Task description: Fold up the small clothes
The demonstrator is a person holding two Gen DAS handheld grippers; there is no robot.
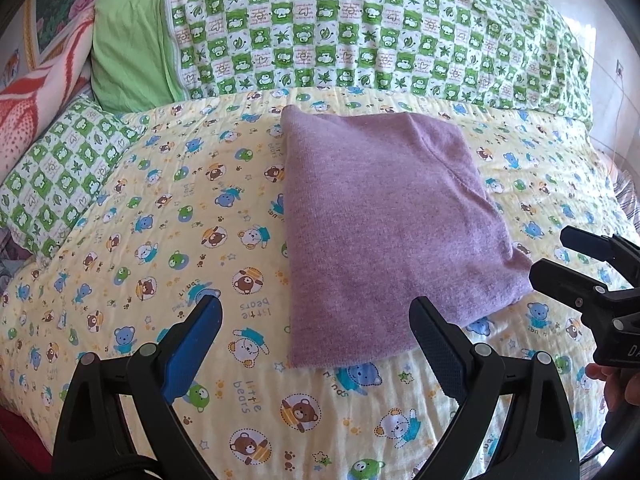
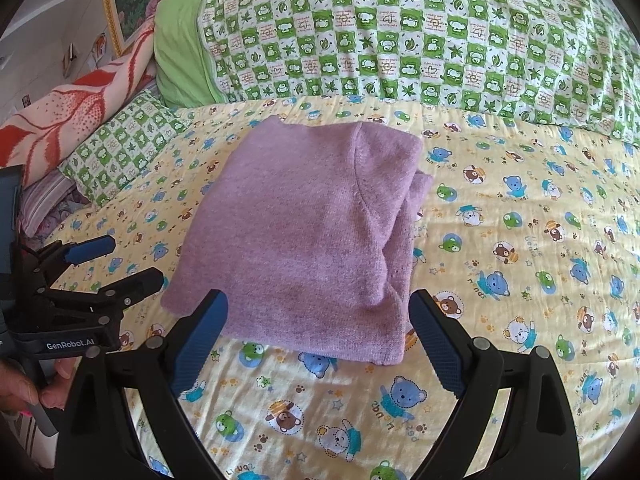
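Note:
A purple knit garment [image 1: 384, 216] lies folded into a flat rectangle on the yellow bear-print sheet [image 1: 160, 240]. In the right wrist view the garment [image 2: 304, 236] shows a curved seam and stacked layers along its right edge. My left gripper [image 1: 316, 312] hovers open just short of the garment's near left corner, holding nothing. My right gripper [image 2: 318, 308] is open too, its fingers straddling the near edge without touching it. Each gripper shows in the other's view: the right gripper [image 1: 560, 264] at the right edge, the left gripper [image 2: 128, 264] at the left edge.
A green checked quilt [image 1: 380, 32] is piled along the back of the bed. At the left lie a matching pillow [image 1: 60, 176] and a red and white blanket [image 1: 36, 100]. A hand [image 2: 24, 388] holds the left gripper's handle.

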